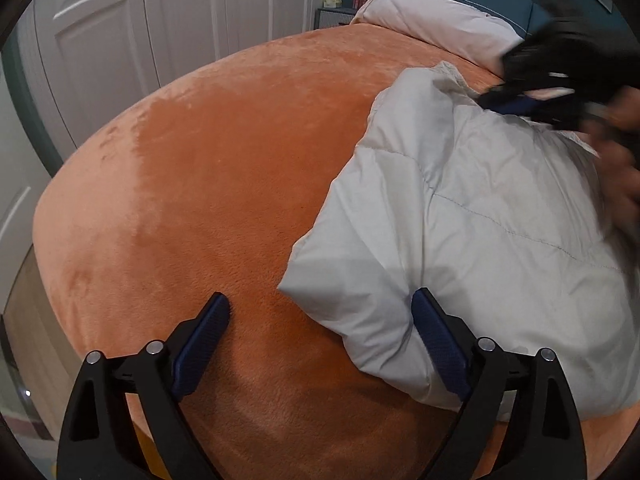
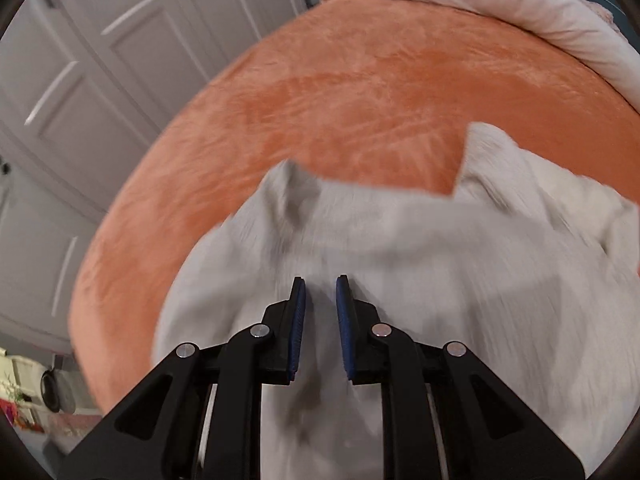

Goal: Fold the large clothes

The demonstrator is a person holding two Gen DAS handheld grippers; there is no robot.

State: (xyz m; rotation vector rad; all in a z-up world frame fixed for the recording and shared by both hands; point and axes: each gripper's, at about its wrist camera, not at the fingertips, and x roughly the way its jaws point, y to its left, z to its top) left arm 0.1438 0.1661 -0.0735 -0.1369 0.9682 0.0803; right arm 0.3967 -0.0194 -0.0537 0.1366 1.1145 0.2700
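One pale quilted jacket [image 1: 480, 216] lies on one orange blanket [image 1: 208, 184]. Two grippers work over it, the left gripper [image 1: 320, 308] and the right gripper [image 2: 320, 284]. One white pillow [image 1: 432, 24] lies behind, before several white wardrobe doors [image 1: 120, 20].

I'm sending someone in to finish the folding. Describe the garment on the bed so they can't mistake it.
Start at the big bed under the orange plush blanket. The pale grey quilted jacket lies on top, toward the near edge, puffy, with stitched lines. The only other pale thing, the pinkish-white duvet, is bunched along the headboard end and has no quilting lines.
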